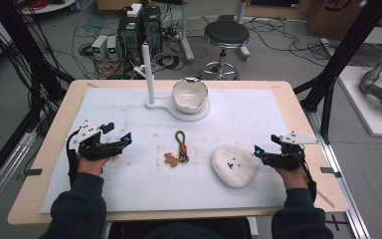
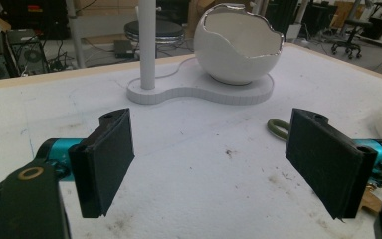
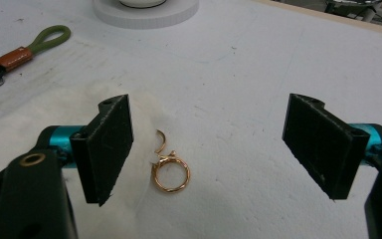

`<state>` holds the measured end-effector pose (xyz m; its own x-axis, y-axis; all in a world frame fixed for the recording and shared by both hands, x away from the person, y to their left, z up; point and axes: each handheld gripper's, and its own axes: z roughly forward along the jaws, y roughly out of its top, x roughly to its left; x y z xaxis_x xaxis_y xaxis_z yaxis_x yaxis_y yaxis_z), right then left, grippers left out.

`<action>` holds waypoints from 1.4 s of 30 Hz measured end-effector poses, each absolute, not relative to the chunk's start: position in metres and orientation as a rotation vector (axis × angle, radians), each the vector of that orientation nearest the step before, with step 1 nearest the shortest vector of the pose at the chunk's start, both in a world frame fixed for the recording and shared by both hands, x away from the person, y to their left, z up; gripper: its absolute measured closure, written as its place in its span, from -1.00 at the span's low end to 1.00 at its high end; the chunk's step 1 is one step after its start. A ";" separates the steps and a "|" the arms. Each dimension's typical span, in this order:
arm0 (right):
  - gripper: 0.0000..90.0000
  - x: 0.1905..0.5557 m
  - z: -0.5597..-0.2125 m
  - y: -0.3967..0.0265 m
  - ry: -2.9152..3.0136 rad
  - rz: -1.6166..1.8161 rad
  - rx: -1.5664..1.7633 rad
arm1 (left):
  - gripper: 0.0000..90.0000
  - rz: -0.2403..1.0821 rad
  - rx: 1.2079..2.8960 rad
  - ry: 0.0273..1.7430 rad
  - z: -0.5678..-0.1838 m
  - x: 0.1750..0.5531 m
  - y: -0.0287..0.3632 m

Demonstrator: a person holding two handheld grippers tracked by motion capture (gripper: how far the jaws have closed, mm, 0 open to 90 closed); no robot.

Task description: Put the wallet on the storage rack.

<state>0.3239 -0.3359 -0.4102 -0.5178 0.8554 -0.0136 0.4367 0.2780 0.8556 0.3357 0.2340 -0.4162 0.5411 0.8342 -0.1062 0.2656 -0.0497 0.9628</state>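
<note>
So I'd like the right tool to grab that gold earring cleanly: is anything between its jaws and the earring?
Nothing visible. The right tool is open, and the gold hoop earring lies exposed on the white fluffy pad between the jaws.

On the tabletop (image 1: 49,164), the bowl (image 1: 190,94) sits at the back right of the post (image 1: 148,74); keychain (image 1: 180,148) centre, pad (image 1: 235,166) to its right.

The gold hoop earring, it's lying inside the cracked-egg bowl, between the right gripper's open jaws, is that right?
Not quite. The gold hoop earring lies on the table's white mat, at the edge of the fluffy white pad, not inside the egg-shaped bowl. The right gripper view shows it between the right gripper's open jaws.
</note>
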 end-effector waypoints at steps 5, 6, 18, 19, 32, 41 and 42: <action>-0.55 0.324 -0.412 -0.339 2.076 1.164 1.172 | -0.57 0.601 1.601 0.965 -0.417 0.338 0.231; -0.55 0.324 -0.413 -0.340 2.075 1.165 1.176 | -0.57 0.600 1.602 0.968 -0.417 0.339 0.231; -0.55 0.315 -0.415 -0.342 2.147 1.126 1.176 | -0.56 0.599 1.617 0.948 -0.416 0.342 0.225; -0.55 0.315 -0.415 -0.341 2.152 1.123 1.170 | -0.56 0.600 1.623 0.942 -0.416 0.342 0.224; -0.55 0.310 -0.433 -0.313 2.461 1.010 1.185 | -0.55 0.575 1.627 0.923 -0.417 0.342 0.219; 0.02 0.317 -0.439 -0.312 2.607 1.097 1.214 | -0.54 0.562 1.659 0.909 -0.418 0.343 0.214; 0.27 0.318 -0.438 -0.311 2.627 1.111 1.220 | -0.54 0.566 1.659 0.908 -0.417 0.342 0.213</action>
